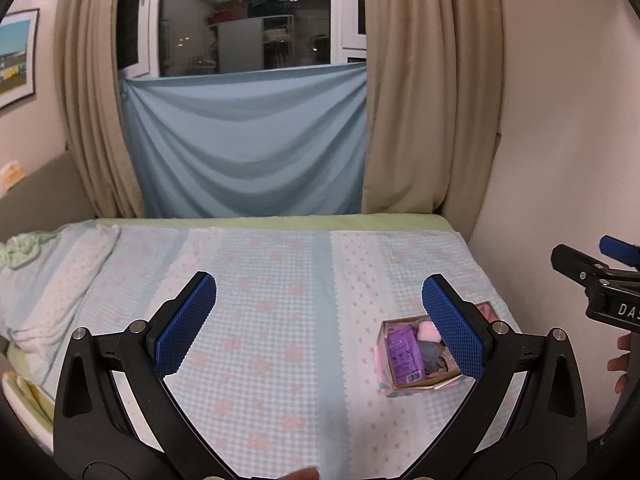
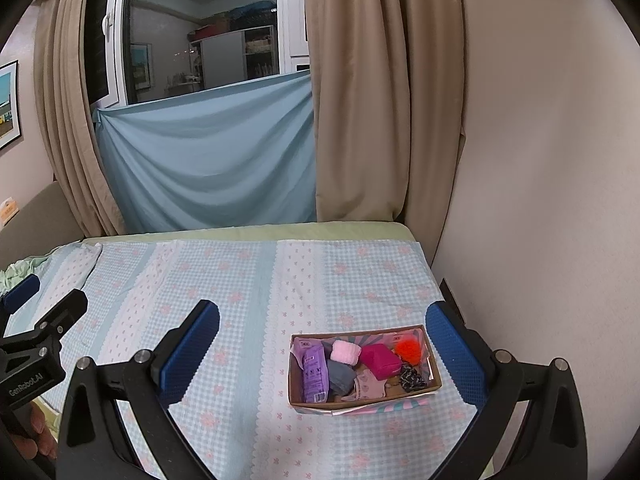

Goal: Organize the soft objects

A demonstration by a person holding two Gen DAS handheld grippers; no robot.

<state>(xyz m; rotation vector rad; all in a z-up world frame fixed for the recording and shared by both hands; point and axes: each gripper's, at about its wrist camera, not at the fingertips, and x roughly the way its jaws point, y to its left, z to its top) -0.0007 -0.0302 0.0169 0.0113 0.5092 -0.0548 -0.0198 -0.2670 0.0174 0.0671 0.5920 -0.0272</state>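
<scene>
Soft objects fill cardboard box on bed | left gripper, right gripper spread wide, empty | sorting apparently done; next: withdraw.

Matt cardboard box; woven cloth bedcover; textured blue pads on plastic tongs

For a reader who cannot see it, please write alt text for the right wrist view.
A cardboard box of soft items sits on a checked bed cover near the wall, between the open right gripper fingers. The left gripper shows at the left edge.
</scene>
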